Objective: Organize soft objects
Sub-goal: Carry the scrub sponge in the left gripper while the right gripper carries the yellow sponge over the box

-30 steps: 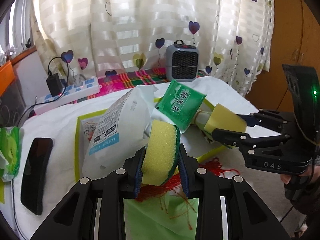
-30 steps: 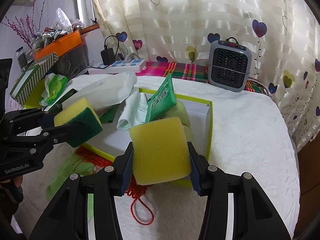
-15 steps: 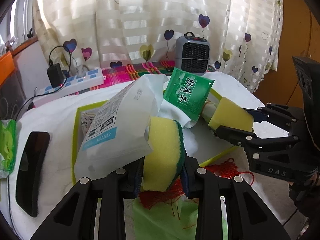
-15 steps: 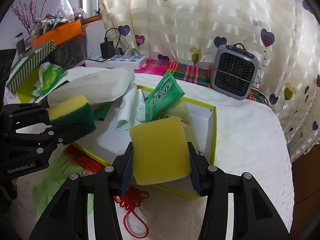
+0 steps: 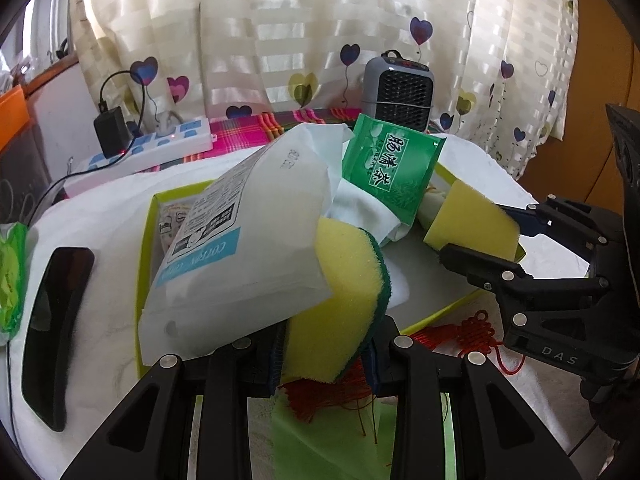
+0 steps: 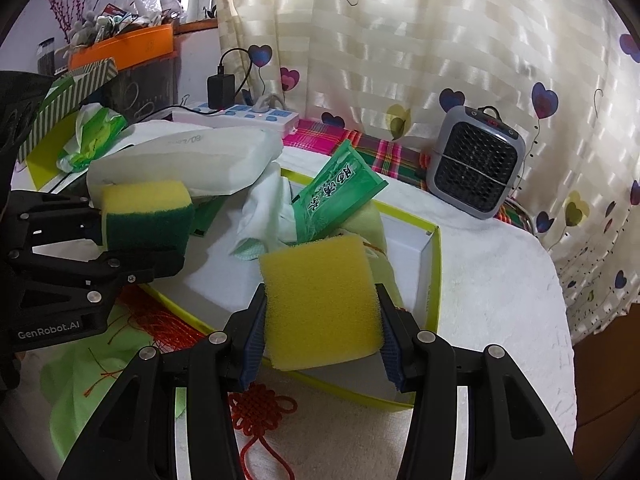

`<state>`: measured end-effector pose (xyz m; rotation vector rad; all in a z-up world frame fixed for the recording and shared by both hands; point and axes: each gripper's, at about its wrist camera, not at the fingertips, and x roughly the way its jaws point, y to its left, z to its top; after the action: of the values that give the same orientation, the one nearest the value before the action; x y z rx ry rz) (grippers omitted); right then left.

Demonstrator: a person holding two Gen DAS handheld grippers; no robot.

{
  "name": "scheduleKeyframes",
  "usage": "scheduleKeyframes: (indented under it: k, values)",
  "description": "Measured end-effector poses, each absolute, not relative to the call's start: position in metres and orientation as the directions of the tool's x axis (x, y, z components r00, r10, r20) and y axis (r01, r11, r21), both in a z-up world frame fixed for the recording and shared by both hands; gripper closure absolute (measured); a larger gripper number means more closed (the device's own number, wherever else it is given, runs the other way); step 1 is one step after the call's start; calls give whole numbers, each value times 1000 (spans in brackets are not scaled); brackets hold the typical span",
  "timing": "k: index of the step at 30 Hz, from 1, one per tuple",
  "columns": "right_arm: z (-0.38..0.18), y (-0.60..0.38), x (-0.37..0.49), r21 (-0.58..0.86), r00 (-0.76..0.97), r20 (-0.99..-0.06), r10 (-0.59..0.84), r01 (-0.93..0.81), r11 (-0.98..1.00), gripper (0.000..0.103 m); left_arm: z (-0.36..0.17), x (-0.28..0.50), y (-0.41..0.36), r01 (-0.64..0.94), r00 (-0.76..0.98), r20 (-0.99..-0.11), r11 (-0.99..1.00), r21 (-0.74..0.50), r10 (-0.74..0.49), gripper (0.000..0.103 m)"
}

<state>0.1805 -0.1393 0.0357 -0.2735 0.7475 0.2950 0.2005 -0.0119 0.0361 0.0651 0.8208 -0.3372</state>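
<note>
Currently, left wrist view: the left gripper (image 5: 326,354) is clamping a yellow-and-green scrub sponge (image 5: 340,300), jaws pressing on both its sides. The sponge is hanging over the near rim of the lime-edged box (image 5: 145,248), touching the white cotton-pad bag (image 5: 248,236) that is leaning at 10 o'clock of it. At 2 o'clock the right gripper (image 5: 480,240) is holding a plain yellow sponge (image 5: 472,222) above the box's right part. A green tea packet (image 5: 390,168) is sticking up at 12 o'clock over a pale cloth (image 5: 368,212). Judging by this, the step is carrying both sponges into the box; next move is probably lowering and letting go.

Right wrist view: the right gripper (image 6: 320,340) is squeezing the plain yellow sponge (image 6: 320,300), jaws clamped on it, over the box's near right corner (image 6: 434,280). The left gripper (image 6: 120,248) is sitting at 9 o'clock with the scrub sponge (image 6: 146,216). Open box floor is showing between the two sponges, at about 10 o'clock of the yellow one. Bag, cloth and packet are crowding the far left, so the free room is looking tight there. A red knotted cord (image 6: 264,408) is lying at 6 o'clock just outside the rim, a snag risk if either gripper is dropping short.
</note>
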Motion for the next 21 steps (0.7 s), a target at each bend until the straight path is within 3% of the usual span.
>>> scheduleKeyframes:
  k: [17, 21]
  values:
    - [34, -131, 174, -114, 703, -679, 212, -386, 915, 52, 34, 196, -5, 321, 626, -721, 941, -108, -296, 72]
    - [33, -130, 173, -111, 700, -679, 222, -396, 911, 52, 36, 195, -3, 334, 618, -713, 932, -143, -331, 56]
